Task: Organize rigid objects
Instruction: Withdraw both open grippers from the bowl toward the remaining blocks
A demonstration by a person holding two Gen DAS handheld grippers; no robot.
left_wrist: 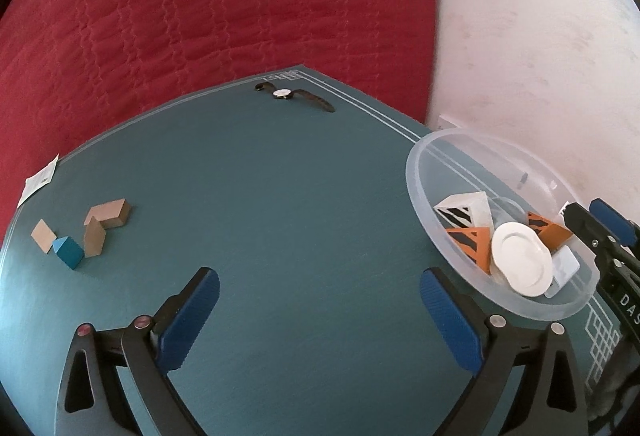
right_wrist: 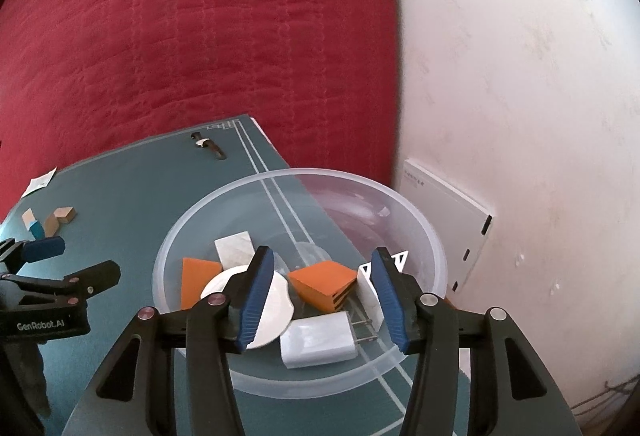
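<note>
Over the near half of the teal bench (left_wrist: pixel 280 196), the left gripper (left_wrist: pixel 320 320) hangs with its blue-padded fingers (left_wrist: pixel 188 320) spread wide apart and nothing between them. The right gripper (right_wrist: pixel 322 300) is poised above the clear plastic bowl (right_wrist: pixel 192 232), which sits at the bench's right edge close to the white wall (right_wrist: pixel 520 116); its fingers are also apart, not closed on anything.

Inside the bowl lie several hard pieces in a loose heap: a small white plate (right_wrist: pixel 276 312), a white wall charger (right_wrist: pixel 320 340) with its prongs pointing toward the right rim, two orange wedge blocks (right_wrist: pixel 324 282) with black stripes, and a white block (right_wrist: pixel 234 248) toward the far side. From the left wrist view the same bowl (left_wrist: pixel 424 196) shows the plate (left_wrist: pixel 520 260) leaning among the orange and white striped pieces.

Still out on the bench, near its left edge, is a small cluster of wooden blocks (left_wrist: pixel 110 214) with a blue block (left_wrist: pixel 68 252) just beside them, some touching. A wristwatch (left_wrist: pixel 294 96) lies flat near the far corner, well apart from everything else. A slip of white paper (left_wrist: pixel 38 182) rests at the left edge. A red quilted cover (left_wrist: pixel 200 16) fills the background beyond the bench.
</note>
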